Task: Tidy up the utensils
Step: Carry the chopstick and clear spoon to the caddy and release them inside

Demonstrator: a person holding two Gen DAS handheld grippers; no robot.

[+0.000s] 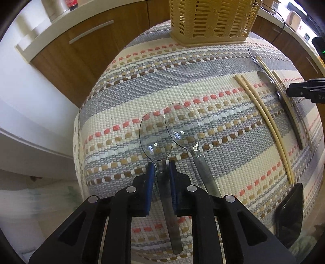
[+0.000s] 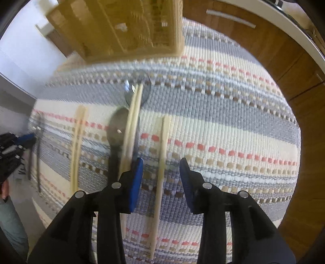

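In the left wrist view my left gripper (image 1: 160,165) is shut on the neck of a clear plastic spoon (image 1: 155,139), which lies on the striped woven mat (image 1: 182,81). A second clear spoon (image 1: 182,126) lies just right of it. A tan slatted utensil basket (image 1: 211,18) stands at the mat's far edge. In the right wrist view my right gripper (image 2: 161,164) is open, its jaws on either side of a single wooden chopstick (image 2: 162,154) on the mat. To its left lie a chopstick pair (image 2: 132,121) over a metal spoon (image 2: 116,130), and another pair (image 2: 78,142).
Wooden cabinet fronts (image 1: 81,56) with a white countertop surround the mat. A dark flat object (image 1: 289,211) lies at the mat's right near edge. The basket (image 2: 126,26) is blurred in the right wrist view. My left gripper (image 2: 22,140) shows at that view's left edge.
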